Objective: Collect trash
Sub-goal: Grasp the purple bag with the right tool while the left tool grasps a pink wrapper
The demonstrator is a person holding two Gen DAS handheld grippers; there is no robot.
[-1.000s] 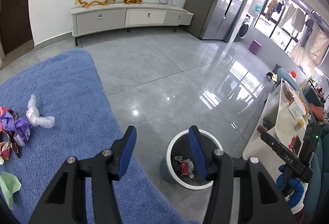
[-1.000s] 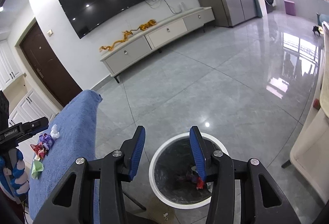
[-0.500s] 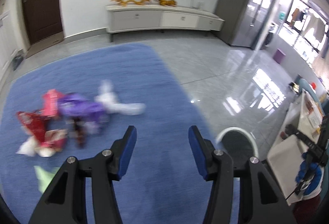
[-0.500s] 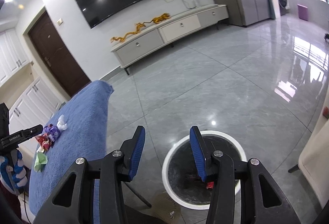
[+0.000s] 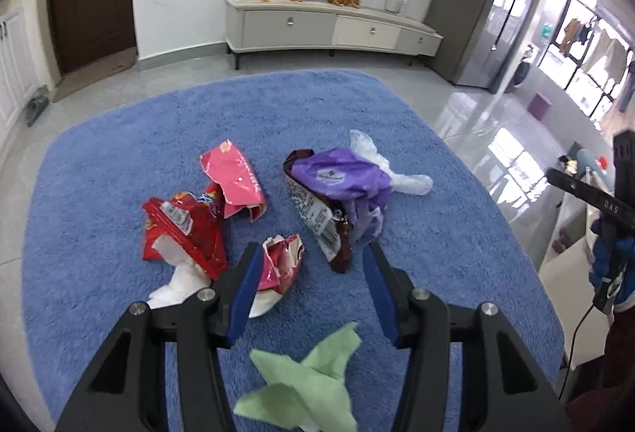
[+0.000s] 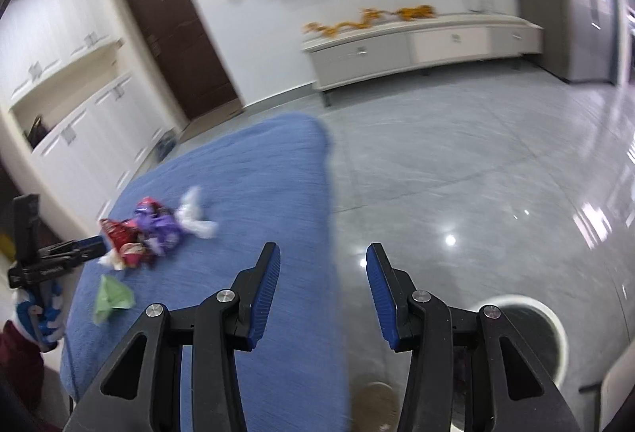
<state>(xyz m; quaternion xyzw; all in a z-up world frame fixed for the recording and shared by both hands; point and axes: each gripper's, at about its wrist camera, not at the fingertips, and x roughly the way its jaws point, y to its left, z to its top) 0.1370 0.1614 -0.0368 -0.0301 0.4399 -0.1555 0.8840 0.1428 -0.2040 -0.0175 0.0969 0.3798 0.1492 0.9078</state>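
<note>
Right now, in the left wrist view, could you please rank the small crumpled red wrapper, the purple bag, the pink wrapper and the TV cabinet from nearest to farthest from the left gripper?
1. Small crumpled red wrapper: beside the left gripper's left finger.
2. Purple bag: ahead, slightly right.
3. Pink wrapper: ahead, left; too close to the purple bag to separate confidently.
4. TV cabinet: against the far wall.

White letters "DAS" on the black body of the right claw (image 5: 587,194).
</note>
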